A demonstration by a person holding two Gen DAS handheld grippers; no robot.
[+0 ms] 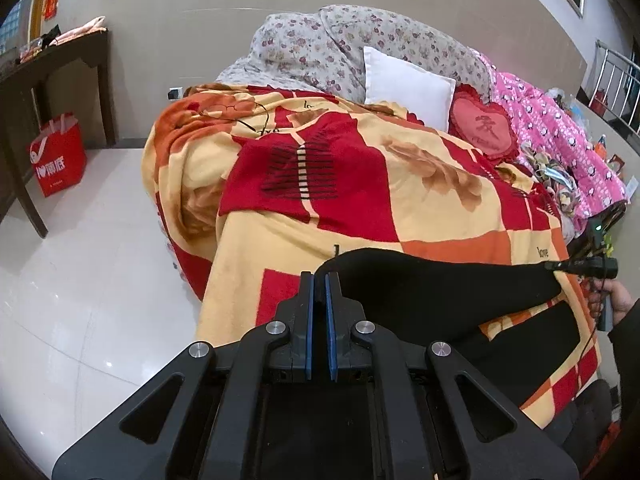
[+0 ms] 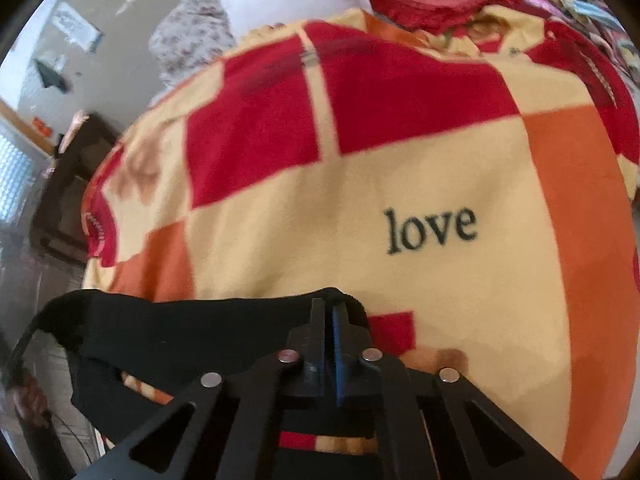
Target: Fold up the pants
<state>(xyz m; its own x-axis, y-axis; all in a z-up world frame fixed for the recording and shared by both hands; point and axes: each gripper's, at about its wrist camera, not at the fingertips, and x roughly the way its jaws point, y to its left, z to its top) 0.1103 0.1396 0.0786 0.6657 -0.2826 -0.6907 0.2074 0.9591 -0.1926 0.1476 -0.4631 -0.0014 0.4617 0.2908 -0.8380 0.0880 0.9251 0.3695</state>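
Observation:
Black pants (image 1: 432, 292) hang stretched between my two grippers, just above a red, orange and yellow blanket (image 1: 360, 200) on the bed. My left gripper (image 1: 320, 280) is shut on one corner of the pants' top edge. My right gripper (image 1: 560, 266) shows at the far right of the left wrist view, holding the other corner. In the right wrist view my right gripper (image 2: 329, 306) is shut on the pants (image 2: 180, 336), which stretch away to the left over the blanket (image 2: 360, 200). The lower part of the pants drapes down toward the bed's near edge.
A white pillow (image 1: 404, 80), a red heart cushion (image 1: 486, 128), a flowered quilt (image 1: 340, 40) and a pink quilt (image 1: 560, 136) lie at the head of the bed. Eyeglasses (image 1: 230, 110) rest on the blanket. A dark table (image 1: 52, 80) and red bag (image 1: 58, 156) stand left on the tiled floor.

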